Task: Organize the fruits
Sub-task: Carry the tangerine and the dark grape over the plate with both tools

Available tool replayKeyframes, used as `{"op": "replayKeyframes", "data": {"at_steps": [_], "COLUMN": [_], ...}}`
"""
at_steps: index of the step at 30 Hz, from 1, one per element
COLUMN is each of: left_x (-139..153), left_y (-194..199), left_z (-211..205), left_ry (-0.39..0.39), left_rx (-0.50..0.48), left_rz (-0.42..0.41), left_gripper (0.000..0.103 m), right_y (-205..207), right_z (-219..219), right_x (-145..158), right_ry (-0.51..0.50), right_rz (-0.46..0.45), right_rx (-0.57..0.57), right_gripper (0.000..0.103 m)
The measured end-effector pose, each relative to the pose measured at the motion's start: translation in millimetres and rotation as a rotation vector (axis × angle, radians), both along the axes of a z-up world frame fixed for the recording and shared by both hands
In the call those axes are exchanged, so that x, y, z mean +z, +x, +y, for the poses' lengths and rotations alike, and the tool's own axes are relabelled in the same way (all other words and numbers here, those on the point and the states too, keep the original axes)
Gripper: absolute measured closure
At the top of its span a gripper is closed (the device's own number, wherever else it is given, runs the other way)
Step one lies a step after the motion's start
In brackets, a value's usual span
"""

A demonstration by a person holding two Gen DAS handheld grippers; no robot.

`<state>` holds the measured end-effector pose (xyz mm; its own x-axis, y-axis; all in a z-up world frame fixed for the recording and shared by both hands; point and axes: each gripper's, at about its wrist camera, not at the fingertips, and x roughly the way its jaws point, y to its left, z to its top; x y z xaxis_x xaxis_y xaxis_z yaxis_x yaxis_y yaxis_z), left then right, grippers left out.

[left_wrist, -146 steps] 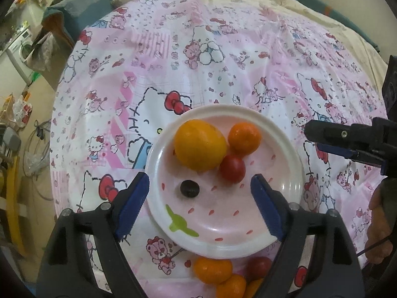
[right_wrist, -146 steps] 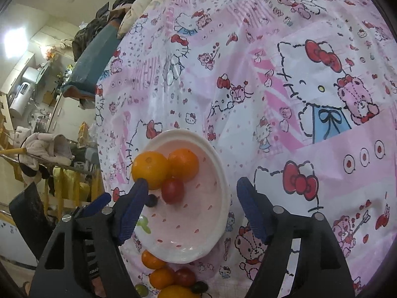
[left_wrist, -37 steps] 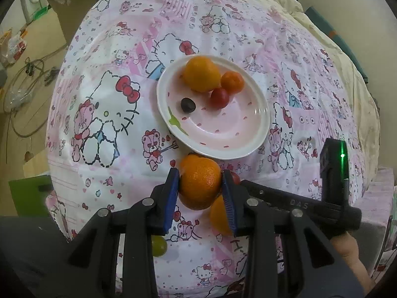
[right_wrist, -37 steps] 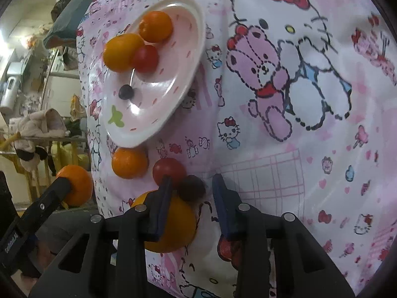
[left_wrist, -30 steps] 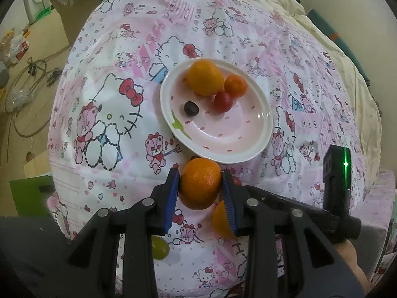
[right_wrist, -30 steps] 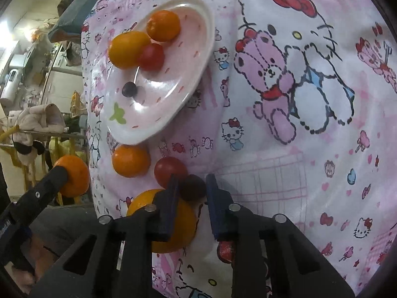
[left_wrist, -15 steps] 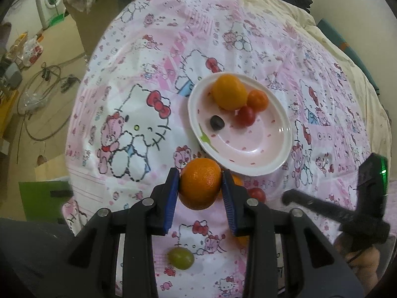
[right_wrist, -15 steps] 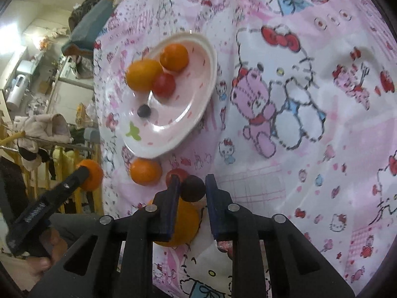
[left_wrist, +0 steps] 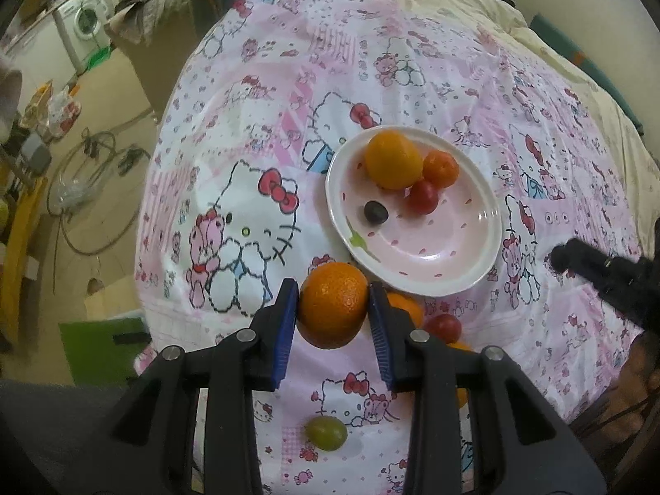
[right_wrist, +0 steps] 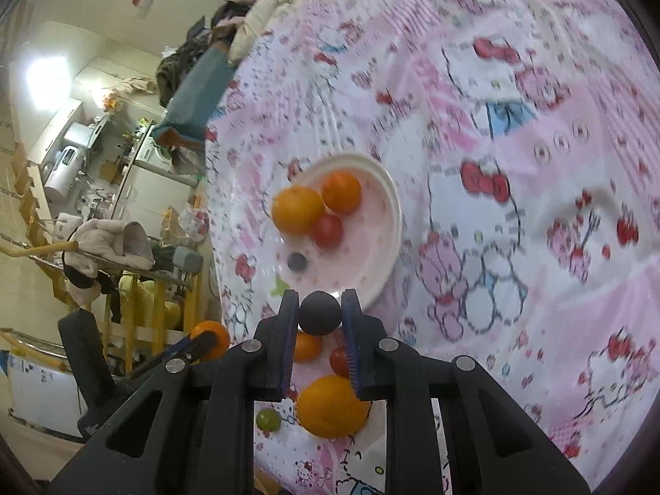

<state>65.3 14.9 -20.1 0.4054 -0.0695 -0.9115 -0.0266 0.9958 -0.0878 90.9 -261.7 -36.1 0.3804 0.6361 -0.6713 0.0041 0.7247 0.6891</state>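
My left gripper [left_wrist: 333,305] is shut on an orange [left_wrist: 332,303] and holds it above the cloth, just short of the white plate [left_wrist: 466,276]. The plate holds a large orange [left_wrist: 392,160], a small orange [left_wrist: 440,168], a red tomato [left_wrist: 421,197] and a dark grape [left_wrist: 375,211]. My right gripper [right_wrist: 320,312] is shut on a dark grape [right_wrist: 320,312] and holds it over the near rim of the plate [right_wrist: 390,222]. Loose on the cloth lie a big orange [right_wrist: 332,406], a small orange [right_wrist: 307,346], a red tomato [right_wrist: 340,358] and a green grape [left_wrist: 326,433].
A pink Hello Kitty cloth [left_wrist: 247,189] covers the round table. To the left the table edge drops to a floor with cables and a green box [left_wrist: 103,338]. The right gripper shows in the left wrist view [left_wrist: 598,268] at the right edge.
Both grippers have risen and drawn back with their fruit, so the plate looks smaller and farther. The right gripper's grape now hangs over the plate's near rim.
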Motion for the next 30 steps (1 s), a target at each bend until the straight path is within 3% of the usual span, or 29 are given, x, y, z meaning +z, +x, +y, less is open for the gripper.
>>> {"op": "replayKeyframes", "data": {"at_steps": [12, 20, 23, 26, 30], "left_x": [6.9, -17.7, -30.7, -39.6, -44.2], "left_y": [55.6, 77.8, 81.1, 86.2, 89.9], "left_z": [-11.1, -38.1, -44.7, -46.4, -52.1], "left_ry": [0.024, 0.047, 0.014, -0.089, -0.056], "left_rx": [-0.042, -0.138, -0.138, -0.133, -0.130], "left_rz": [-0.004, 0.039, 0.064, 0.114, 0.108], "left_gripper": [0.073, 0.073, 0.073, 0.073, 0.073], "right_y": [44.4, 64.1, 72.1, 79.8, 85.2], "right_z": [3.3, 12.0, 20.3, 28.3, 34.0], "right_x": [-5.0, -30.0, -38.5, -45.7, -54.1], "right_ry": [-0.042, -0.099, -0.123, -0.136, -0.132], "right_rz": [0.011, 0.051, 0.059, 0.065, 0.078], "right_rx": [0.031, 0.070, 0.098, 0.122, 0.137], "right_gripper": [0.081, 0.081, 0.080, 0.080, 0.080]}}
